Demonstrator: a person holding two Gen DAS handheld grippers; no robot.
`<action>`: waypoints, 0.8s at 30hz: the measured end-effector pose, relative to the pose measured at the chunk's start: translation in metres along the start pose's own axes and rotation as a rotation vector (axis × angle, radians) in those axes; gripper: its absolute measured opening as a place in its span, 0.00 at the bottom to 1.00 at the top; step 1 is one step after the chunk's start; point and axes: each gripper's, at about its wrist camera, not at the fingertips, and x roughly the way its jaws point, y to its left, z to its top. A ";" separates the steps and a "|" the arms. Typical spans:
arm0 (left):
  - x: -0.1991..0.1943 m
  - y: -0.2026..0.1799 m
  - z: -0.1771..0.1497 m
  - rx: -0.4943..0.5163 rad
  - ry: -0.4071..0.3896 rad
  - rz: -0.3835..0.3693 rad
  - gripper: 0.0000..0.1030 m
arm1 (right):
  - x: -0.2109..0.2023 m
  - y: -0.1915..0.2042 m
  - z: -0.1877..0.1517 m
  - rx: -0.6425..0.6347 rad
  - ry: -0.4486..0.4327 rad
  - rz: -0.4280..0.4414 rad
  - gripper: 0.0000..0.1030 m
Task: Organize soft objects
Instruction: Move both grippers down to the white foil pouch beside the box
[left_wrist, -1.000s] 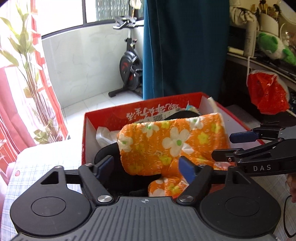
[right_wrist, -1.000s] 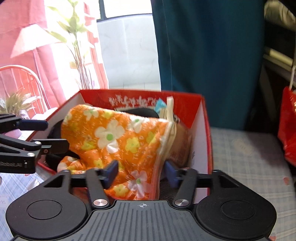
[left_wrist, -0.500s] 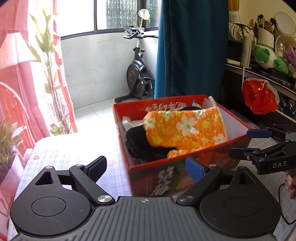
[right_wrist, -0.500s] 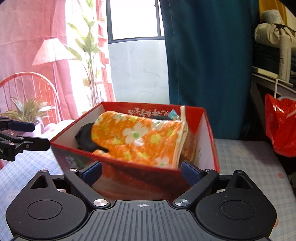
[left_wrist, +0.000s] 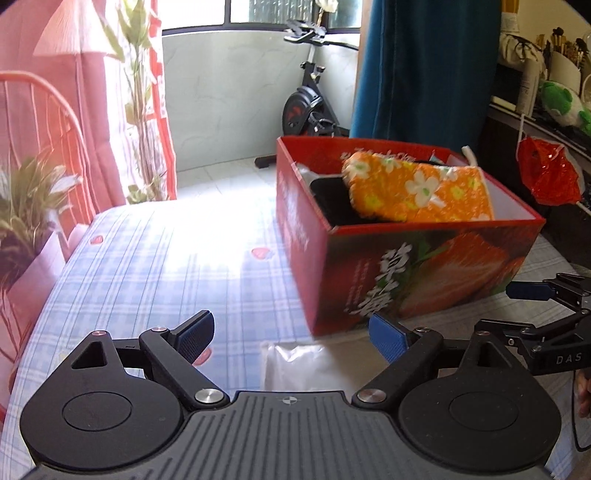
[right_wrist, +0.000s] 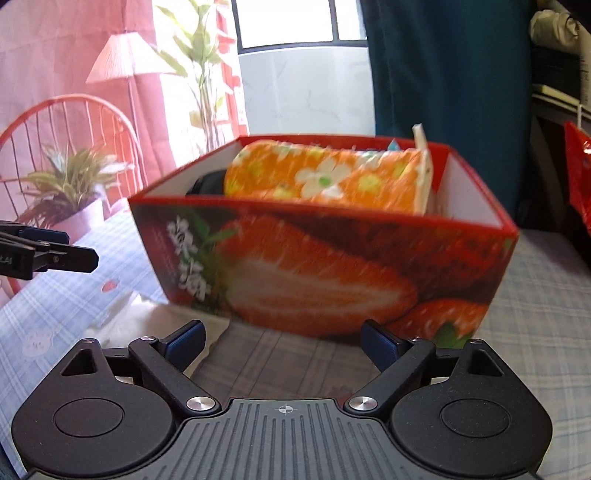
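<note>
Readable markings from my feed

I make out "DAS" in pale letters on the right gripper (left_wrist: 532, 310); the red box (left_wrist: 436, 273) carries large white Chinese characters, apparently 草莓, beside its strawberry picture

A black exercise bike (left_wrist: 308, 107) stands on the pale tiled balcony floor beside a dark teal curtain (left_wrist: 424, 70). A potted green plant (right_wrist: 68, 192) sits in front of a red wire chair (right_wrist: 70, 122). A crumpled red plastic bag (left_wrist: 546, 175) hangs below a cluttered shelf bearing a green plush toy (left_wrist: 559, 99).
</note>
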 end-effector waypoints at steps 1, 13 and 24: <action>0.002 0.003 -0.002 -0.007 0.006 0.006 0.88 | 0.002 0.002 -0.002 0.002 0.008 0.003 0.84; 0.033 0.039 -0.030 -0.117 0.092 0.001 0.79 | 0.030 0.016 -0.013 0.003 0.068 0.041 0.80; 0.057 0.017 -0.051 -0.150 0.129 -0.133 0.47 | 0.045 0.030 -0.024 -0.015 0.131 0.081 0.73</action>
